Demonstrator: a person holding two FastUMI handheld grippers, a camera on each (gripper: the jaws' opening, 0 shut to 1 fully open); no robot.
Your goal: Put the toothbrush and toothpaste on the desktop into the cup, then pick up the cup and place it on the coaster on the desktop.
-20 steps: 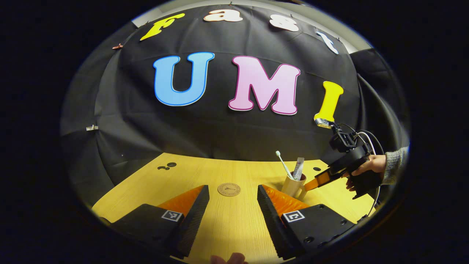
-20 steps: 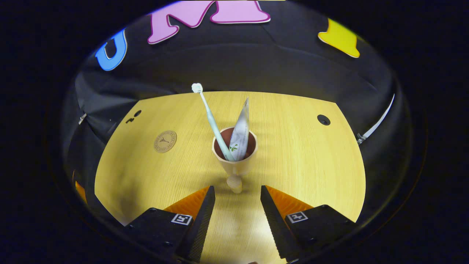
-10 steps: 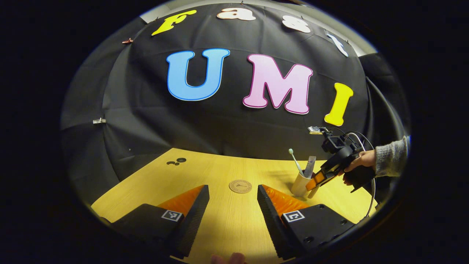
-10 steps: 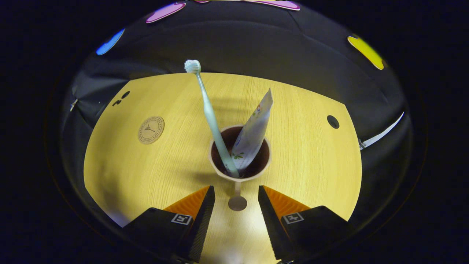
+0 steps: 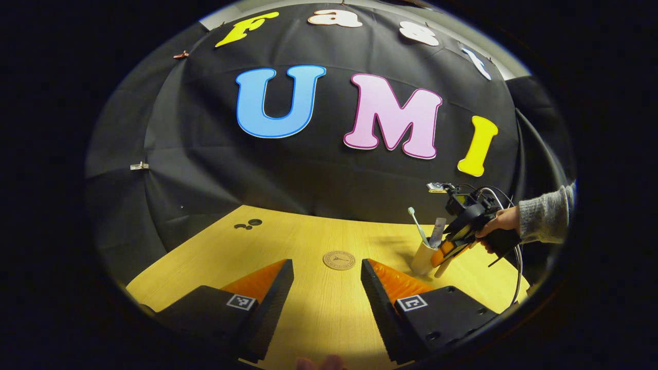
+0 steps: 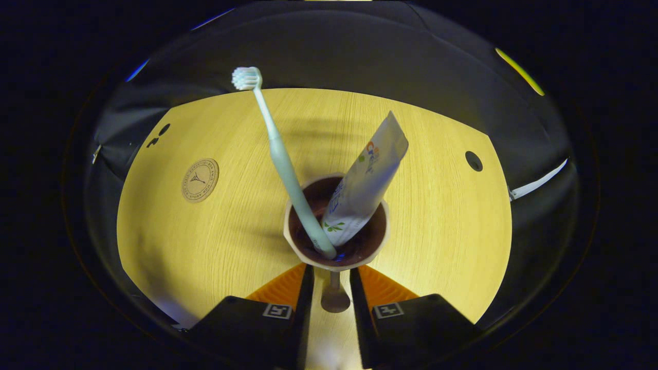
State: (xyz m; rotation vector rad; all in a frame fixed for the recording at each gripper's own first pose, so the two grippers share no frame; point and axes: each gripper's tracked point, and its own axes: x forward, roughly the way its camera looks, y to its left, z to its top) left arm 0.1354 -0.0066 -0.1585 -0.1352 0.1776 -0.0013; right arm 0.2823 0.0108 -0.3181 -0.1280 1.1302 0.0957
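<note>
Right gripper view shows the right tool closer to the cup than a second ago, its fingers narrowed from wide apart to flank the cup's handle; whether they press on it I cannot tell. The toothbrush and toothpaste stand in the cup on the bench, well apart from the coaster to its left. Left gripper view has the left tool hovering open and empty above the bench, while a hand in a grey sleeve tilts the right tool down toward the cup.
</note>
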